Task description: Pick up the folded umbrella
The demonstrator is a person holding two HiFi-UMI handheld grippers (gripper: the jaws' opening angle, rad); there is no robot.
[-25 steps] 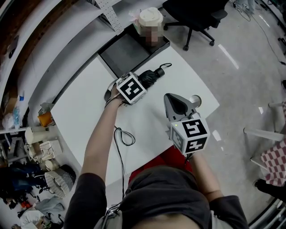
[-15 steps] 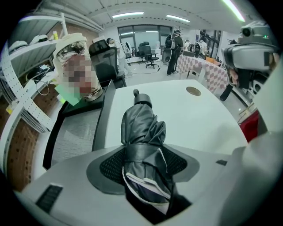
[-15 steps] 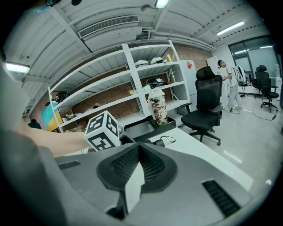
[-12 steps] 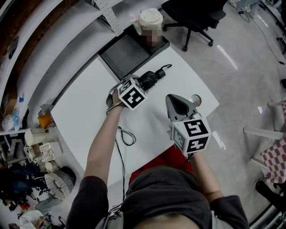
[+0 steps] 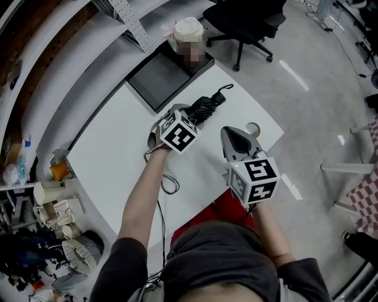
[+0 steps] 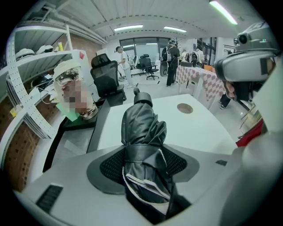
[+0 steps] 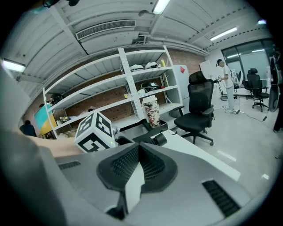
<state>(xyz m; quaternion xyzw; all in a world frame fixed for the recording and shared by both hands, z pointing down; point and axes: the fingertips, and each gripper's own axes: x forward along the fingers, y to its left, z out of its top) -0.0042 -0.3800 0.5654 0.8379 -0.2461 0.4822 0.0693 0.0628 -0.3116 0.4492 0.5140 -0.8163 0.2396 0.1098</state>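
The folded umbrella (image 5: 205,107) has its long axis running from near left to far right over the far middle of the white surface (image 5: 112,147). Its stubby handle (image 5: 220,95) and thin wrist loop point far right, toward the black chair (image 5: 248,17). In the left gripper view the handle end points away.

It is black, its glossy fabric gathered in crinkled folds and cinched by a band, with a pale edge showing at the near end. Whether its far end touches the surface cannot be told.

The left gripper (image 5: 190,117) has just been closing its fingers (image 6: 110,165), and they are clamped on the umbrella's near part, one meshed pad on each side.

The right gripper (image 5: 231,133) hangs to the right, apart from the umbrella, with its fingers (image 7: 126,165) together and nothing between them.

A black tray (image 5: 162,74) lies just beyond the umbrella, at the far edge.
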